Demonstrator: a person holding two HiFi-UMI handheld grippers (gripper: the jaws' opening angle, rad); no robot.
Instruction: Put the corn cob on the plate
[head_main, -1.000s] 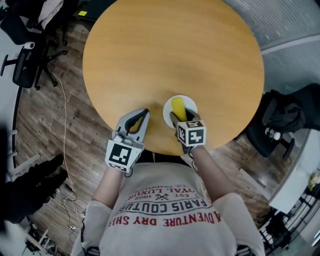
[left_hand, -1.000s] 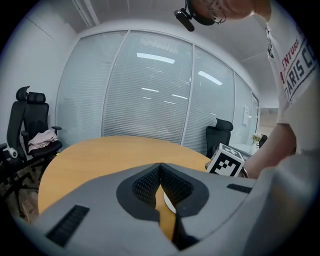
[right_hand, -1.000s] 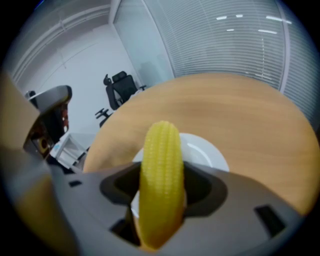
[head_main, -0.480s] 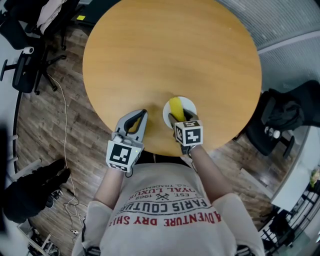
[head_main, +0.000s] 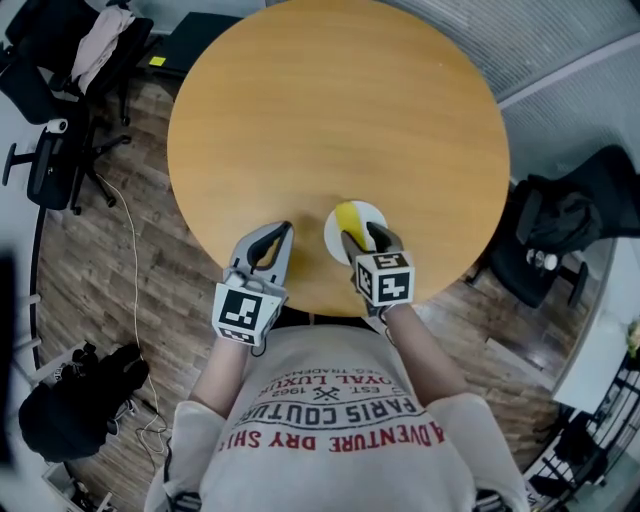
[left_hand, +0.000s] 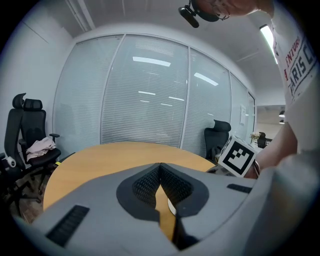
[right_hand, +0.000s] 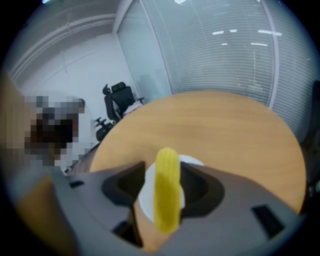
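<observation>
The yellow corn cob (head_main: 350, 214) lies lengthwise on the small white plate (head_main: 338, 232) near the table's front edge. My right gripper (head_main: 366, 238) straddles its near end. In the right gripper view the corn cob (right_hand: 167, 187) runs between the jaws, and a strip of white plate (right_hand: 146, 192) shows between it and the left jaw, so the jaws stand slightly wider than the cob. My left gripper (head_main: 283, 230) rests shut and empty on the table to the left of the plate. The left gripper view shows its jaw tips (left_hand: 160, 166) meeting.
The round wooden table (head_main: 330, 110) stretches away beyond the plate. Black office chairs (head_main: 50, 150) stand on the wood floor at the left, and another chair with dark clothing (head_main: 560, 230) at the right. Glass walls with blinds lie beyond.
The right gripper has drawn back slightly towards the table edge while the cob stays on the plate. The left gripper has not moved. The head view has shifted a little.
</observation>
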